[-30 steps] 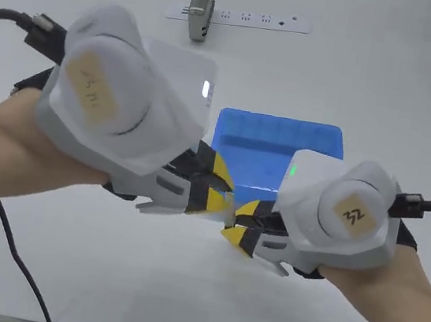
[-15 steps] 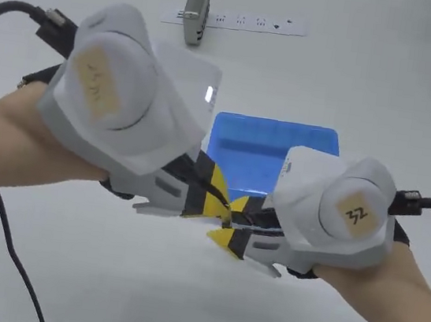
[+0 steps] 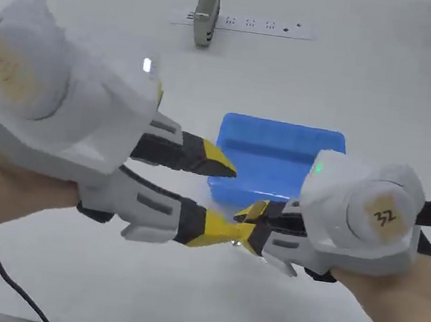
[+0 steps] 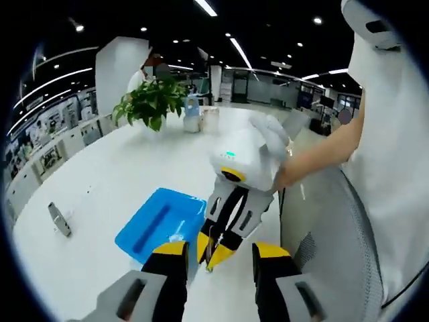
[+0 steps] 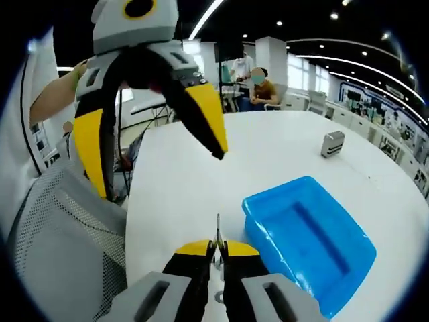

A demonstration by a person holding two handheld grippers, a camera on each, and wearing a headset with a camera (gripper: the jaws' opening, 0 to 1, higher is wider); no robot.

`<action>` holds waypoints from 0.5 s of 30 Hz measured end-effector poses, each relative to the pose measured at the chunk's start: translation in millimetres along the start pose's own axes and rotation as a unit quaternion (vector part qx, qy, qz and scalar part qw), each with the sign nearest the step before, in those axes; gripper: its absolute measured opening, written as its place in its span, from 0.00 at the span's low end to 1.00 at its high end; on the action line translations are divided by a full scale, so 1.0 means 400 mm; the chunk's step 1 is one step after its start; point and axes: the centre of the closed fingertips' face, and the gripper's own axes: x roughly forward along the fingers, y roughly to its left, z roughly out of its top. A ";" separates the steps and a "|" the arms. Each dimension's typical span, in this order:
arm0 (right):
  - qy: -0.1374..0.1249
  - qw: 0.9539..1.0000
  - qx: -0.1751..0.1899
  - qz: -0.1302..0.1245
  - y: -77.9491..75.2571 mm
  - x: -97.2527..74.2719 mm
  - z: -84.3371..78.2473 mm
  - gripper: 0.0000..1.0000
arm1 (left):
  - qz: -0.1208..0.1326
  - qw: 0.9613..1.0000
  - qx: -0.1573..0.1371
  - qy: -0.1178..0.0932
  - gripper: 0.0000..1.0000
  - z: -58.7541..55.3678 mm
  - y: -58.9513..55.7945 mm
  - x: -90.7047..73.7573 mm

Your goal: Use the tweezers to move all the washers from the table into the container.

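White table point(image 3: 385, 80), head view. Left gripper point(image 3: 228, 198): jaws spread wide, tips above the near edge of the blue container point(image 3: 280, 150) at centre. Right gripper point(image 5: 218, 249): jaws pinched narrow on the tweezers point(image 5: 218, 231), points aimed toward the left gripper. Washers too small to make out.

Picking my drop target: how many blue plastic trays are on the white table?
1. The blue rectangular plastic tray lies on the white table, just ahead of the right gripper. Part of the table is covered, so another could be hidden.
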 end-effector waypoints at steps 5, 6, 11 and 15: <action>-0.019 0.999 0.031 0.003 -0.011 -0.044 0.032 0.02 | 0.065 0.996 -0.040 -0.055 0.48 -0.002 0.000 -0.034; -0.019 0.999 0.033 0.003 -0.012 -0.049 0.035 0.02 | 0.078 0.994 -0.044 -0.057 0.50 -0.004 0.002 -0.039; -0.021 0.999 0.037 -0.008 -0.027 -0.087 0.057 0.02 | 0.147 0.982 -0.061 -0.103 0.64 0.025 0.011 -0.067; -0.017 0.999 0.034 -0.019 -0.039 -0.116 0.069 0.02 | 0.184 0.973 -0.068 -0.119 0.79 0.037 0.020 -0.083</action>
